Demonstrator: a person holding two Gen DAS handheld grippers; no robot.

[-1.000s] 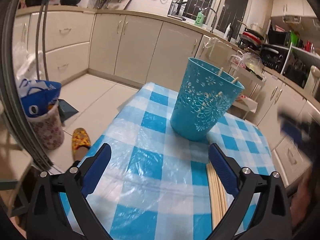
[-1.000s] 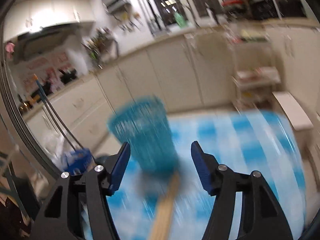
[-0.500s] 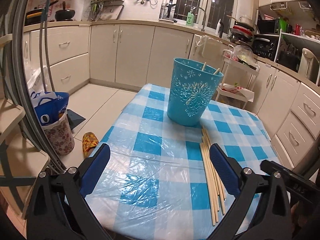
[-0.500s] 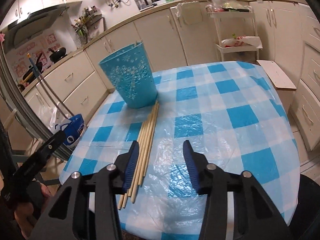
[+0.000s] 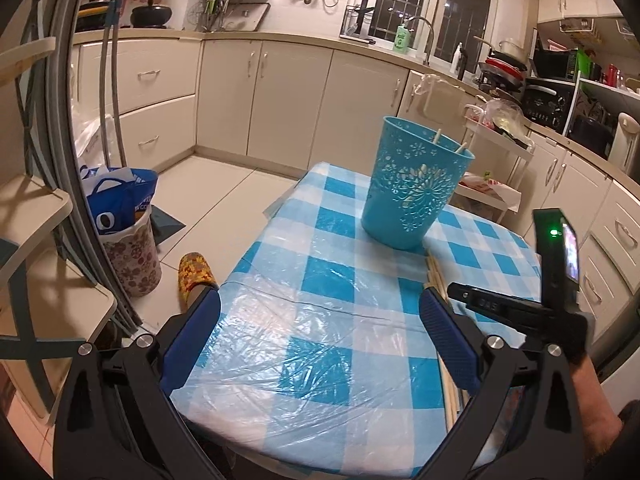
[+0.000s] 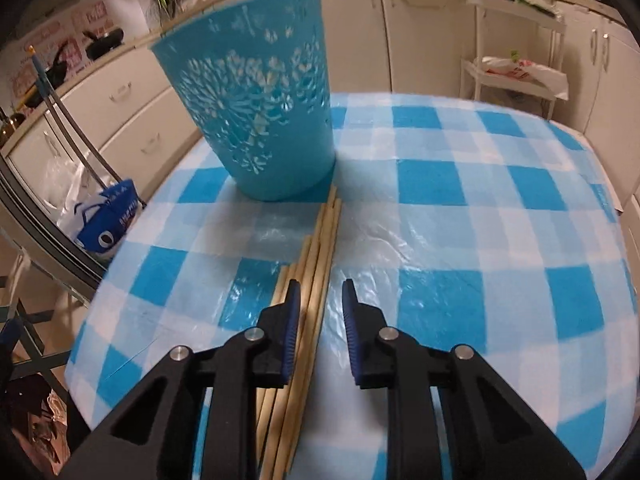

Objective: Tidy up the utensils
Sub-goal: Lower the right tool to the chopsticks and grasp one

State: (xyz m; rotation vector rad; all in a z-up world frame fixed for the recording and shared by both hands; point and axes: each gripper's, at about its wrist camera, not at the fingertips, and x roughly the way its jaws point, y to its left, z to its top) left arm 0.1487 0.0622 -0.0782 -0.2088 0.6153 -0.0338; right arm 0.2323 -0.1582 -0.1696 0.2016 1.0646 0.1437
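A blue cut-out basket (image 5: 416,192) (image 6: 260,120) stands upright on the blue-checked tablecloth (image 5: 320,344) (image 6: 460,200), with two chopstick tips showing above its rim. Several wooden chopsticks (image 6: 324,236) (image 5: 434,276) lie in a bundle on the cloth, running from the basket's foot toward me. My right gripper (image 6: 321,290) (image 5: 458,290) is low over the bundle, jaws closing, with some sticks lying between the blue pads; a gap still shows at the right pad. My left gripper (image 5: 320,308) hangs wide open above the near-left part of the table, holding nothing.
Left of the table on the floor are a flowered bin with a blue bag (image 5: 124,216) and a patterned slipper (image 5: 196,272). A wooden shelf (image 5: 36,208) stands at the far left. A white cart (image 6: 516,72) and cabinets line the back.
My right gripper has dropped toward the chopsticks on the cloth and its jaws have narrowed around them. It now shows at the right of the left wrist view. The left gripper drifted sideways.
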